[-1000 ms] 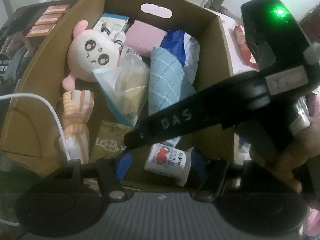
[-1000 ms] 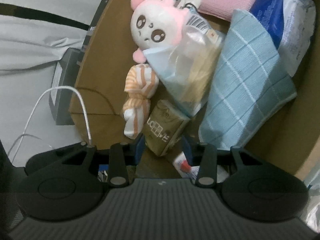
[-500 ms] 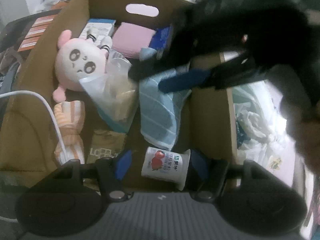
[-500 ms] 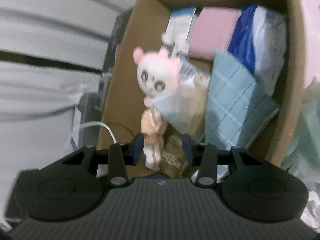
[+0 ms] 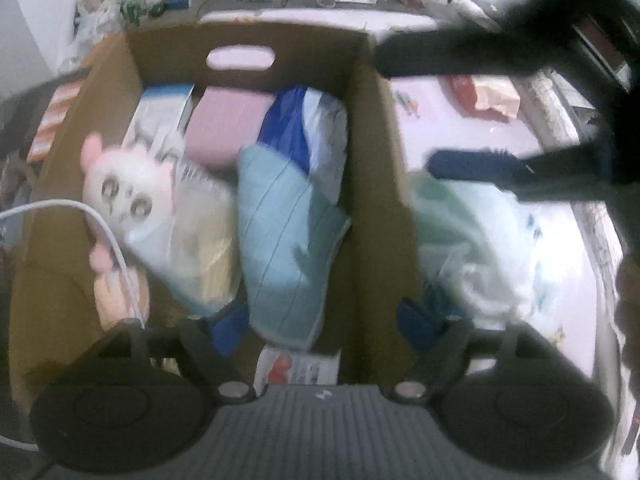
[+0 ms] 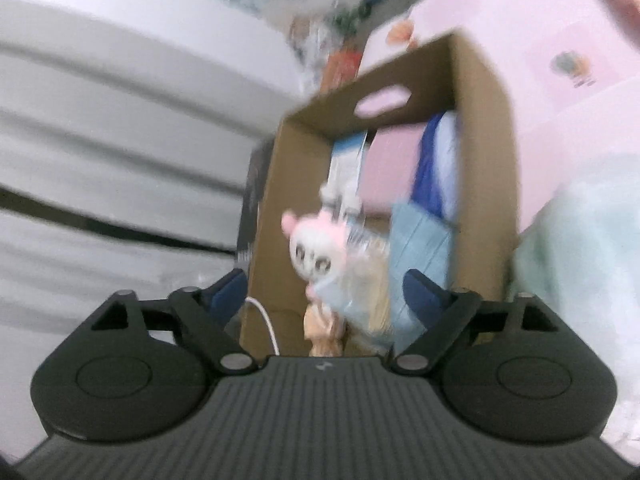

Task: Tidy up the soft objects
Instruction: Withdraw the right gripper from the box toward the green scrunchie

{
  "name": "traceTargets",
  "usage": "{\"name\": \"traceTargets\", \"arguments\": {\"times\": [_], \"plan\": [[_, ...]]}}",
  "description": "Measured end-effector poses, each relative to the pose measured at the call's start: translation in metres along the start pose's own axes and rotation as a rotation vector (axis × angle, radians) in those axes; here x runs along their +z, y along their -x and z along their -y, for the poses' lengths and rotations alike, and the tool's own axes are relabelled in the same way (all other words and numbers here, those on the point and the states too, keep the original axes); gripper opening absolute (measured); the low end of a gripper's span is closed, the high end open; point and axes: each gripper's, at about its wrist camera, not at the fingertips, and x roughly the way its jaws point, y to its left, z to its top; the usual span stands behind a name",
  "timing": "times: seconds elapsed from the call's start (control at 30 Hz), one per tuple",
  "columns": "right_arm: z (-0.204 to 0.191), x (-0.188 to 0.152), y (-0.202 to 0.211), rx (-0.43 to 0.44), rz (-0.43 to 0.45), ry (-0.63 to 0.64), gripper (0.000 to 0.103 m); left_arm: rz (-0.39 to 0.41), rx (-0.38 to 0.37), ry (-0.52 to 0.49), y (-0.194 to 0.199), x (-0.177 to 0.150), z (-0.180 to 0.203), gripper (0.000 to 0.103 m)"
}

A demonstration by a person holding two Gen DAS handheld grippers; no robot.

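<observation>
A cardboard box (image 5: 376, 128) holds soft things: a pink and white plush doll (image 5: 124, 184), a light blue cloth (image 5: 284, 232), a pink pad (image 5: 228, 124), a blue and white bag (image 5: 316, 120) and a clear plastic bag (image 5: 192, 248). My left gripper (image 5: 324, 320) is open above the box's right wall, empty. A white packet (image 5: 300, 366) lies below it in the box. My right gripper (image 6: 324, 292) is open and empty, high above the box (image 6: 484, 92); it shows in the left wrist view (image 5: 500, 108) over the pink surface.
A pale green and white bundle of fabric (image 5: 472, 240) lies on the pink surface (image 5: 500, 132) right of the box. A white cable (image 5: 100, 220) crosses the box's left side. A white and grey surface (image 6: 120, 160) lies left of the box.
Both grippers have risen and pulled back from the box. The left gripper has opened and the white packet has dropped from it. The right gripper has opened wider and swung right.
</observation>
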Motion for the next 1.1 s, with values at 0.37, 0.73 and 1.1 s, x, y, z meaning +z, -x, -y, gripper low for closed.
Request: {"name": "traceTargets", "arguments": {"times": [0.37,0.73,1.1], "plan": [[0.078,0.028,0.107,-0.113,0.261,-0.139,0.099,0.010,0.152,-0.060,-0.009,0.070,0.061,0.093],[0.148,0.039,0.126,-0.189,0.258,-0.266,0.100,-0.022,0.257,-0.105,-0.030,0.098,0.108,0.093],[0.180,0.060,0.133,-0.188,0.216,-0.291,0.100,-0.025,0.306,-0.119,-0.043,0.116,0.139,0.093]]}}
